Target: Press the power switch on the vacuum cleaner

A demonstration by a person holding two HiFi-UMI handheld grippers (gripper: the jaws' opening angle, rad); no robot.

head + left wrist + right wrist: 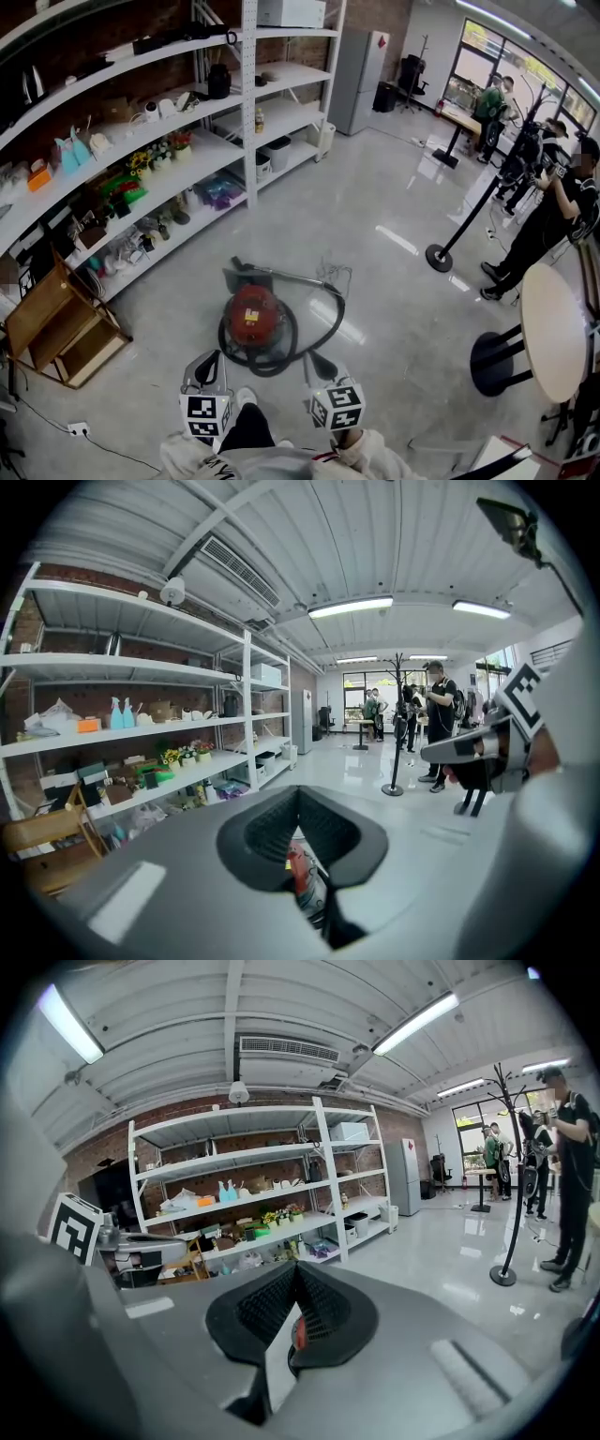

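Vacuum cleaner (253, 314): a red, dome-shaped canister with a black base is sitting on the polished grey concrete floor (375, 225), just ahead of the person's feet and a little beyond the two grippers.
Hose: a black ribbed hose (330, 319) is curling around the canister's near and right sides, so it is something to be steering clear of on the way down.
Left gripper (208, 362): it is hanging above the floor at the canister's near left. In its own view (298, 791) the black ribbed pads are meeting at the tips with nothing between them, and a slice of the red body (298, 869) is peeking through the gap below.
Right gripper (319, 362): it is hovering at the near right. Its jaws (296, 1267) are likewise closed on nothing, with a sliver of red (299, 1332) showing under them.
Power switch: it is not showing clearly in any view. It is probably sitting on top of the dome, but that is a guess.
Step in hand: approaching, with neither gripper touching the canister.
Doing it well: the jaws should be staying together so the tip is acting as one blunt finger. The person should be locating the switch first, then coming down from above and pushing straight through the body's centre — a sideways shove is likely to be sending the canister rolling. The other gripper could be steadying the far side.
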